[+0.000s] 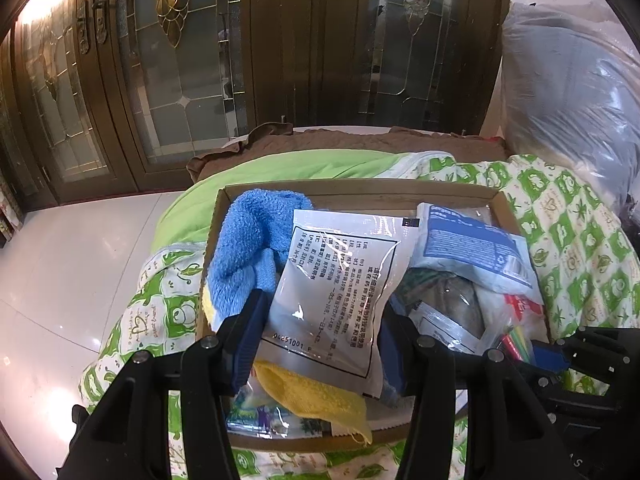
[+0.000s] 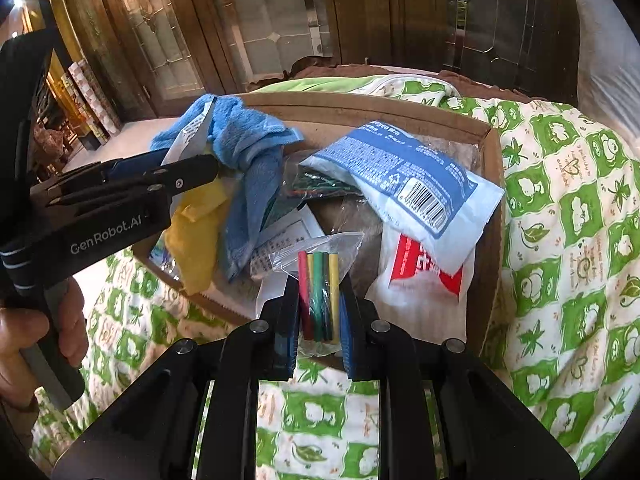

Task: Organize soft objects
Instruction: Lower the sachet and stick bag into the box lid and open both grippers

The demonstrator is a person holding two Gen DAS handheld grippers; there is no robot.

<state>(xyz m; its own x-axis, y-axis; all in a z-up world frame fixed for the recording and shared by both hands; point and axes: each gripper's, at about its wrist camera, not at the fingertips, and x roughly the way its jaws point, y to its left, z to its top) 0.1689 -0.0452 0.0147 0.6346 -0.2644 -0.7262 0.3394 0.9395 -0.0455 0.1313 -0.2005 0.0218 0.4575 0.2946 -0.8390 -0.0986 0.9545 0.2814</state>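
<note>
Soft packets (image 1: 336,280) and blue towel (image 1: 248,252) crowding cardboard box (image 1: 360,191) on quilt (image 1: 568,240).

Black hand-held gripper (image 2: 320,320), blue pads (image 2: 290,332), silver screws, "GenRobot.AI" lettering.

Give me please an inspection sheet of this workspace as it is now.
Surface: green frog-print quilt under shallow cardboard box.
Job's things: blue terry towel, yellow cloth, white printed pouch, clear bag of coloured sticks.
Clutter: blue-white packet, red-white packet.
Grippers: left hand-held gripper grips pouch; right hand-held gripper grips stick bag.
Cables: nothing seen.
Surroundings: wooden glass-panelled doors.
</note>
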